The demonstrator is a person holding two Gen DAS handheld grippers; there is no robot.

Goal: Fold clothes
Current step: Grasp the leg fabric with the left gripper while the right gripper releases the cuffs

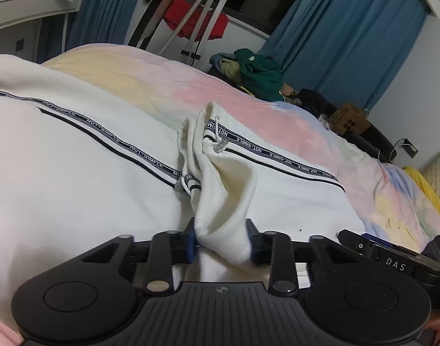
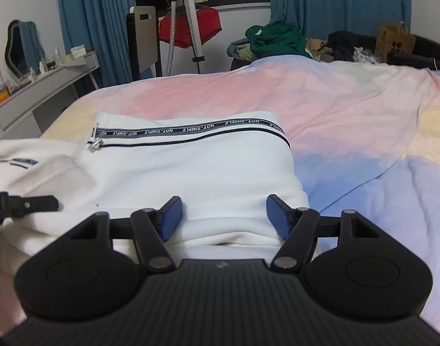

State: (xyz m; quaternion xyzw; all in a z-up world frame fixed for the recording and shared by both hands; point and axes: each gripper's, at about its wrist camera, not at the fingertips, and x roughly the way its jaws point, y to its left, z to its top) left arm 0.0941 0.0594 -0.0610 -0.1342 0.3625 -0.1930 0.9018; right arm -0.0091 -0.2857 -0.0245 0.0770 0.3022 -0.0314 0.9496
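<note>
Here the left gripper (image 1: 222, 240) pinches a fold of the white garment (image 1: 90, 187) at lower centre; the right gripper (image 2: 224, 216), jaws wide, holds nothing, so the fold could slip sideways.

Garment (image 2: 191, 167) on bed (image 2: 349, 109), clothes pile (image 2: 274, 40) seemingly behind

White garment (image 2: 191, 170) on pastel bed (image 2: 349, 101)
</note>
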